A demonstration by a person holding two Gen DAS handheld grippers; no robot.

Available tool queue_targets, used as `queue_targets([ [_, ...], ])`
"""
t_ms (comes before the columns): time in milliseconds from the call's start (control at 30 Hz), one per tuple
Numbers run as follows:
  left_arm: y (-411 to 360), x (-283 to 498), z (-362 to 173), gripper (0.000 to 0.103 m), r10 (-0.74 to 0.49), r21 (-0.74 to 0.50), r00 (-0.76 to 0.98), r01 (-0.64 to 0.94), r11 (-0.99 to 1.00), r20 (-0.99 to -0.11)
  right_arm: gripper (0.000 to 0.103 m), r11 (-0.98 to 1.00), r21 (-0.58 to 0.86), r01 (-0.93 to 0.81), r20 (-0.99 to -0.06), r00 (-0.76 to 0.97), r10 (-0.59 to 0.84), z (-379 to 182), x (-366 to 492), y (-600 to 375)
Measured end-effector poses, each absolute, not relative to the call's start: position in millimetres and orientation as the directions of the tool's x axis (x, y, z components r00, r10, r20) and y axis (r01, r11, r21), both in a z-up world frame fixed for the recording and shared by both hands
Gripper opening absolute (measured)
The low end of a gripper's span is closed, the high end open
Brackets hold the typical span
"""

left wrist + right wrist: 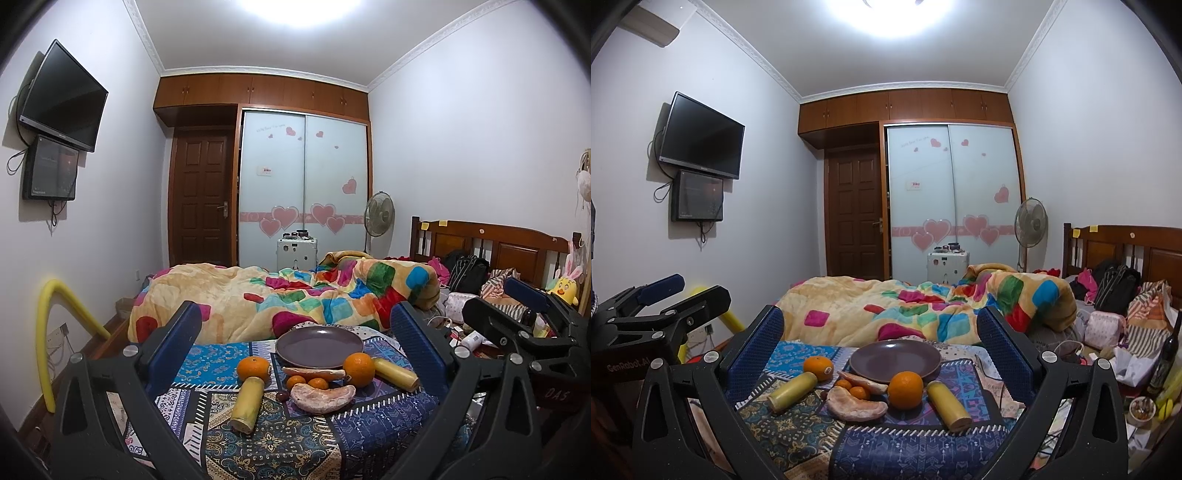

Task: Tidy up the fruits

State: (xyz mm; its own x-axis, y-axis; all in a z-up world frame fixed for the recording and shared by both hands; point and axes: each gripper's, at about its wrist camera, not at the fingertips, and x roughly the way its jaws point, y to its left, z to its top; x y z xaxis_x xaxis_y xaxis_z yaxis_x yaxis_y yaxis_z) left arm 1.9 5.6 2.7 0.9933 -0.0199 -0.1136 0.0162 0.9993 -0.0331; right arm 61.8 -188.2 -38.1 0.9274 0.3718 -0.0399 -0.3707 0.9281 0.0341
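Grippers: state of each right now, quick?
left gripper: open, fingers spread wide, holding nothing, above the patterned cloth.
right gripper: open, fingers spread wide, holding nothing; fruit and purple plate untouched.

Location: a lived-in home bedroom. Indicators: a wooden bed (491,243) with a carved headboard, covered by a rumpled multicoloured blanket (295,295); a built-in wardrobe (953,199) with frosted sliding doors bearing pink heart decals, with wooden overhead cabinets above; a panelled wooden door (201,199); a wall-mounted television (701,136); a standing fan (378,214); bags, clothing and a plush toy (563,290) piled near the headboard.
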Motion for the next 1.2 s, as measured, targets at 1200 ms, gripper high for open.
queue_targets([
  [1200, 7.1, 1.2, 0.7, 0.103, -0.016, -0.031, 0.995, 0.013, 0.999, -0.104, 0.103, 0.924, 0.035, -0.382, -0.046, 0.923, 0.383, -35.4, 58.5, -186.8],
])
